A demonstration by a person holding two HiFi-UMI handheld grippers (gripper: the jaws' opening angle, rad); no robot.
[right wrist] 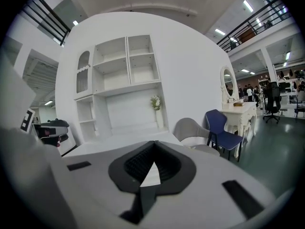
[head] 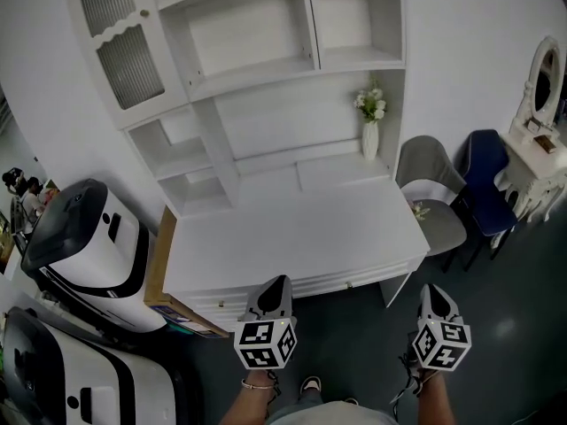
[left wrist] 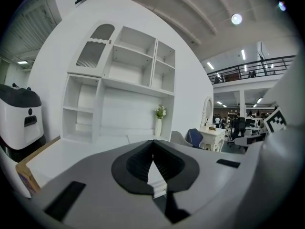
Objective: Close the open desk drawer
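Observation:
A white desk (head: pixel 292 224) with a shelf hutch stands before me. Its drawer fronts (head: pixel 310 286) with small knobs run along the near edge; how far any drawer is pulled out I cannot tell. My left gripper (head: pixel 278 282) points at the drawer fronts near the desk's middle, tips close to them. In the left gripper view its jaws (left wrist: pixel 153 142) meet at the tips, shut on nothing. My right gripper (head: pixel 432 290) hangs over the dark floor to the right of the desk's corner. Its jaws (right wrist: pixel 153 143) are also shut and hold nothing.
A vase of flowers (head: pixel 370 122) stands at the desk's back right. A grey chair (head: pixel 430 193) and a blue chair (head: pixel 487 180) stand to the right, beside a white dressing table (head: pixel 540 149). White-and-black machines (head: pixel 84 237) and a cardboard box (head: pixel 164 299) crowd the left.

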